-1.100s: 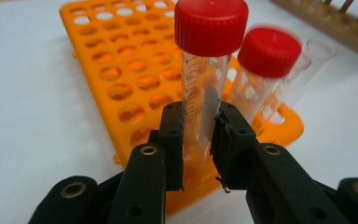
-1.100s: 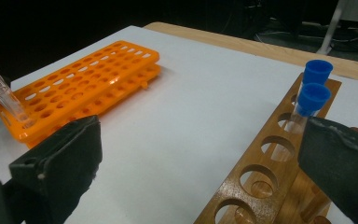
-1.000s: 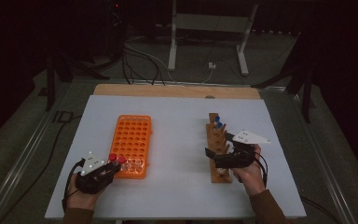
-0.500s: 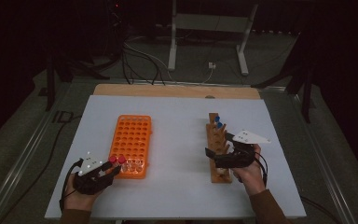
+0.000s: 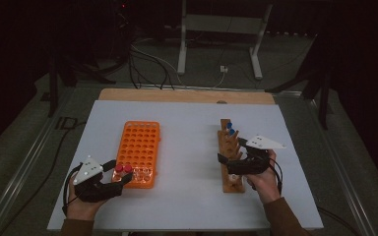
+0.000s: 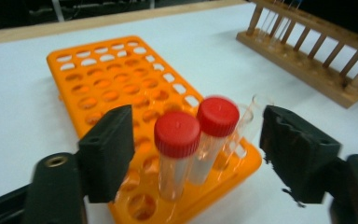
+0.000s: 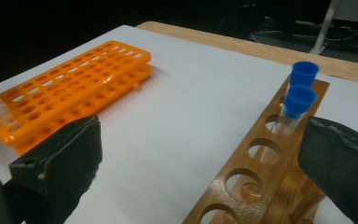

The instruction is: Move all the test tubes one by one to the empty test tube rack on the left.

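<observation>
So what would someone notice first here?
Probably the bright orange rack on the left of the white table, with two red-capped tubes standing at its near edge between the open left tongs. Next, the wooden rack on the right with two blue-capped tubes at its far end.

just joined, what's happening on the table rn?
A person works with two handheld grippers. The left gripper sits at the near end of the orange rack; its jaws have just been opening, and two red-capped tubes stand between them, untouched. The right gripper hovers open by the wooden rack, which holds two blue-capped tubes.
</observation>
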### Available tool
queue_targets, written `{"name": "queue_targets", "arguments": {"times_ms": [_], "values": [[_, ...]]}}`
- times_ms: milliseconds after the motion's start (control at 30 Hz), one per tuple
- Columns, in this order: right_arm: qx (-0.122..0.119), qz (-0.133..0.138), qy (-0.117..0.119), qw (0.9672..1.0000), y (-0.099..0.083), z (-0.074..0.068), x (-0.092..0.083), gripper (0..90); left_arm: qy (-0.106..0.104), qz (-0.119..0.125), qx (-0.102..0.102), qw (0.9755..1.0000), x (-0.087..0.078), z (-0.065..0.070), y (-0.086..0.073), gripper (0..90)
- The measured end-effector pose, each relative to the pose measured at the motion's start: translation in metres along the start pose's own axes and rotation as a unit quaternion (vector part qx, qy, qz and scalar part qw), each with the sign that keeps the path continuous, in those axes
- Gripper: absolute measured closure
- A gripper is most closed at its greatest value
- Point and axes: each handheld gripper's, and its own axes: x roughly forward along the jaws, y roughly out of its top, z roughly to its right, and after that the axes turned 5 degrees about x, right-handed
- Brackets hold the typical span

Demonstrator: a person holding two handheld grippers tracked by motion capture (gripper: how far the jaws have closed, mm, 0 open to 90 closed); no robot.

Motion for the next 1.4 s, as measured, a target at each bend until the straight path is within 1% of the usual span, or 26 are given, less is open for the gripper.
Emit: {"name": "queue_targets", "arguments": {"times_ms": [167, 233, 300, 433, 533, 600, 667, 733, 800, 867, 933, 1067, 1133, 1200, 1267, 1333, 1400], "values": [[0.001, -0.005, -0.009, 0.9999, 0.002, 0.006, 0.005, 0.0, 0.001, 0.014, -0.008, 0.9999, 0.004, -0.001, 0.008, 17.0], [0.001, -0.004, -0.015, 0.9999, 0.004, 0.008, 0.006, 1.0, 0.002, 0.021, -0.012, 0.9997, 0.006, -0.001, 0.011, 15.9], [0.002, -0.005, -0.022, 0.9997, 0.005, 0.011, 0.009, 1.8, 0.005, 0.025, -0.017, 0.9995, 0.009, -0.001, 0.014, 11.4], [0.009, -0.01, -0.034, 0.9993, 0.008, 0.019, 0.015, 5.1, 0.006, 0.032, -0.023, 0.9992, 0.013, -0.001, 0.02, 2.4], [0.018, -0.017, -0.045, 0.9987, 0.011, 0.026, 0.023, 7.2, 0.005, 0.039, -0.028, 0.9988, 0.017, -0.001, 0.023, 0.6], [0.03, -0.022, -0.044, 0.9983, 0.012, 0.031, 0.027, 12.2, 0.004, 0.042, -0.032, 0.9986, 0.019, -0.001, 0.025, 0.6], [0.037, -0.026, -0.055, 0.9975, 0.013, 0.035, 0.031, 16.6, 0.004, 0.042, -0.034, 0.9985, 0.022, -0.001, 0.026, 0.6], [0.041, -0.033, -0.06, 0.9968, 0.014, 0.039, 0.036, 20.4, 0.003, 0.042, -0.035, 0.9985, 0.023, -0.001, 0.027, 0.6], [0.039, -0.037, -0.069, 0.9962, 0.014, 0.041, 0.04, 26.8, 0.003, 0.04, -0.034, 0.9986, 0.025, -0.001, 0.027, 0.6], [0.034, -0.038, -0.073, 0.996, 0.014, 0.043, 0.044, 36.0, 0.003, 0.04, -0.034, 0.9986, 0.025, 0.0, 0.028, 0.6], [0.031, -0.04, -0.084, 0.9952, 0.014, 0.043, 0.046, 44.3, 0.002, 0.042, -0.034, 0.9985, 0.026, 0.0, 0.029, 0.6], [0.033, -0.045, -0.082, 0.9951, 0.013, 0.044, 0.05, 57.1, 0.002, 0.042, -0.034, 0.9985, 0.027, 0.0, 0.03, 0.6], [0.029, -0.046, -0.085, 0.9949, 0.013, 0.043, 0.051, 61.1, 0.001, 0.044, -0.034, 0.9985, 0.028, 0.001, 0.03, 0.6], [0.028, -0.048, -0.082, 0.9951, 0.014, 0.043, 0.052, 66.3, 0.001, 0.044, -0.033, 0.9985, 0.028, 0.001, 0.031, 0.6], [0.024, -0.05, -0.087, 0.9947, 0.014, 0.042, 0.054, 71.0, 0.0, 0.045, -0.033, 0.9985, 0.029, 0.002, 0.031, 0.7], [0.026, -0.049, -0.087, 0.9947, 0.013, 0.041, 0.054, 73.6, 0.001, 0.044, -0.032, 0.9985, 0.03, 0.002, 0.031, 0.6], [0.022, -0.048, -0.093, 0.9943, 0.014, 0.04, 0.054, 75.2, 0.0, 0.045, -0.032, 0.9985, 0.03, 0.003, 0.032, 0.7]]}}
